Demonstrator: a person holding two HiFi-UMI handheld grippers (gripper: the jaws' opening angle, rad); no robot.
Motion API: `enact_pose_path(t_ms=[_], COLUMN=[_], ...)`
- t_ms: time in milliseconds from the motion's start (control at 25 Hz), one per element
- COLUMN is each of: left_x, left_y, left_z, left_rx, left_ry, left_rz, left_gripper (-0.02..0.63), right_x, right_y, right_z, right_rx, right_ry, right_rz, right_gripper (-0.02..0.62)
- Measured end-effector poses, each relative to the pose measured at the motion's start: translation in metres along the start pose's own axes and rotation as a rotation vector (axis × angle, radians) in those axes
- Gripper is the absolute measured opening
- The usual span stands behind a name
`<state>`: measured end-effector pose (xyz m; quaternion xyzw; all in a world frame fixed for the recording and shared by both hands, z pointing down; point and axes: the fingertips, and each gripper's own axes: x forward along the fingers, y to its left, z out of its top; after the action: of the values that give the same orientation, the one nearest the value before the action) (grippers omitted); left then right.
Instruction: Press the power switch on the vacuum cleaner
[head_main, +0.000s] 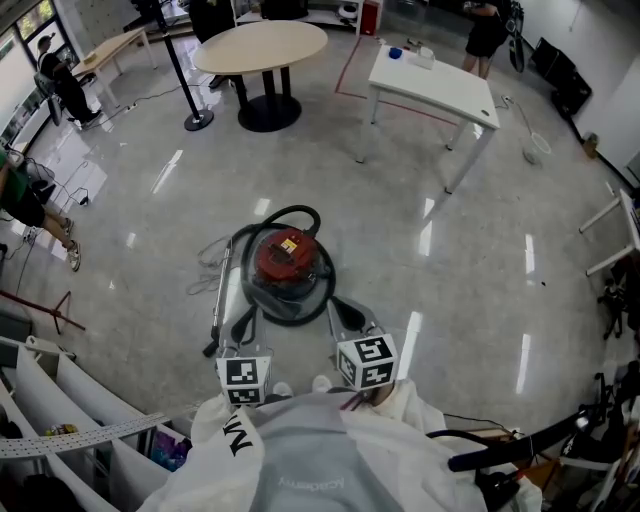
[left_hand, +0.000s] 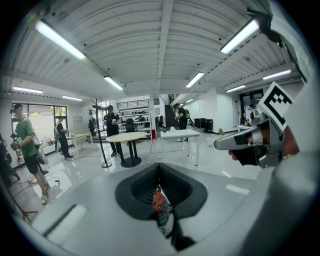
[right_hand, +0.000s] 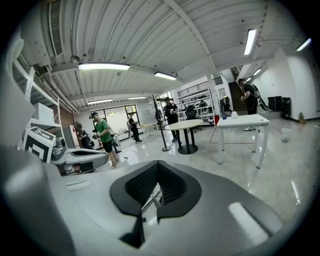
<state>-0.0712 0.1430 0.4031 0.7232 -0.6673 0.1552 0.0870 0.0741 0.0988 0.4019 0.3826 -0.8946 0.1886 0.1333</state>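
Note:
The vacuum cleaner (head_main: 285, 265) stands on the floor just ahead of me, with a red top, a grey round body and a yellow patch on the lid. Its black hose (head_main: 297, 211) loops behind it and its metal wand (head_main: 219, 298) lies to the left. My left gripper (head_main: 241, 320) hangs shut over the vacuum's near left edge. My right gripper (head_main: 342, 308) hangs shut at its near right edge. Neither touches it. In the left gripper view the red top (left_hand: 158, 202) shows through the hole between the closed jaws (left_hand: 160, 166). The right gripper (right_hand: 157, 163) holds nothing.
A round wooden table (head_main: 262, 45) and a black post stand (head_main: 197, 120) are far ahead. A white table (head_main: 430, 85) is at the far right. White shelving (head_main: 60, 400) is close at my left, and a person (head_main: 25, 200) stands at the left edge.

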Motion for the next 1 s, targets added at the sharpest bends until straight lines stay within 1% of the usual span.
enact_pose_path(t_ms=[440,720,1000], left_x=[0.006,0.003,0.009], left_y=[-0.028,-0.028,-0.016], left_z=[0.007,0.004,-0.001], left_rx=[0.026,0.029,0.015], left_ry=[0.013,0.028,0.031], left_rz=[0.0,0.006,0.013], left_gripper=[0.0,0.0,0.0], right_x=[-0.014,-0.013,-0.001], right_y=[-0.028,-0.027,-0.024], right_z=[-0.007,-0.012,-0.012], right_rx=[0.029,0.039,0.033], right_ry=[-0.004,0.009,0.017], right_rz=[0.0,0.01,0.011], right_gripper=[0.0,0.0,0.0])
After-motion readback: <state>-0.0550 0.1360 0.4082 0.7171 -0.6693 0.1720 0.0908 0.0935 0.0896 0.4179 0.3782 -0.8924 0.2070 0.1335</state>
